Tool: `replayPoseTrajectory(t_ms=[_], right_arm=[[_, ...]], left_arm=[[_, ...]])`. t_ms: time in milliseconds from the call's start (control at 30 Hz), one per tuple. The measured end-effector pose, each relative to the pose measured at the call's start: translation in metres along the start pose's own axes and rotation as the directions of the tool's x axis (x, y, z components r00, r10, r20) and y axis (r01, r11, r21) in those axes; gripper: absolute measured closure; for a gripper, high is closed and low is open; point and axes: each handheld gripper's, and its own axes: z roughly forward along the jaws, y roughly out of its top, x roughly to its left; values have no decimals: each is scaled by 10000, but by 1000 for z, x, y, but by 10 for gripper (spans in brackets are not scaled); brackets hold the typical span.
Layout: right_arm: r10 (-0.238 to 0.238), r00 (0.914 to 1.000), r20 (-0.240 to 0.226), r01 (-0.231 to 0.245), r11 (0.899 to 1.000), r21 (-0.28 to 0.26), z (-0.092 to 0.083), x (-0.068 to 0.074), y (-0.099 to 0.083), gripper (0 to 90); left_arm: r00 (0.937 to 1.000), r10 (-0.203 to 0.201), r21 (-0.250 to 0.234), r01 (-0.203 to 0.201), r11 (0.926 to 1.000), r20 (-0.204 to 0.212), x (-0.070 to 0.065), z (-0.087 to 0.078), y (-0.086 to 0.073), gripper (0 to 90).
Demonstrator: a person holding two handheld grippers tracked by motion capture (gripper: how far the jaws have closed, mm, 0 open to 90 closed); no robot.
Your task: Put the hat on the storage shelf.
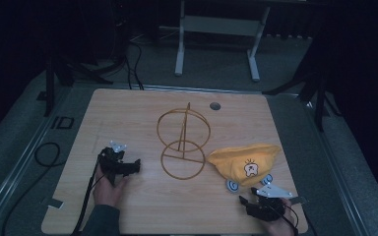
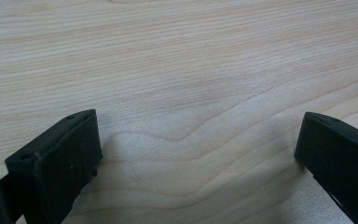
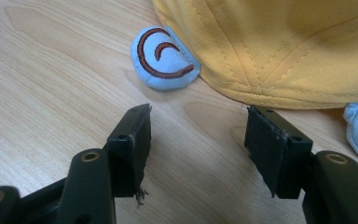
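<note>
- Black right gripper point(image 3: 198, 140): jaws apart, nothing between them, bare wooden table point(image 3: 51, 93) beneath; near table's front right corner.
- Yellow cap point(image 3: 279, 46): just beyond those jaws, not touched; pale blue ear point(image 3: 164, 58) with brown swirl at its edge.
- Left gripper point(image 2: 198, 154): jaws wide apart over bare wood, at table's left.
- Gold wire stand point(image 1: 183, 142): mid-table, between grippers, beside cap.

Bare tabletop point(image 1: 128, 206) along the near edge – wire stand point(image 1: 183, 142) blocking centre, yellow cap point(image 1: 243, 160) right
</note>
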Motion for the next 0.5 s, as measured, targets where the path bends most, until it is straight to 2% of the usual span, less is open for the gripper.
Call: replayPoseTrajectory(t_ms=[200,400,500], right_arm=[[-10,10000,8,9,9999,134,-4,-3,0,494],[-55,9990,444,39,9994,350,-10,-11,-2,531],[102,9982,588,-124,9993,362,-13,-15,-3,533]], left_arm=[[10000,-4,-10,4,10000,-16,0,0,0,4],[9999,-112,-34,112,9999,-109,0,1,0,4],[9998,-126,-11,126,9999,-130,-1,1,0,4]])
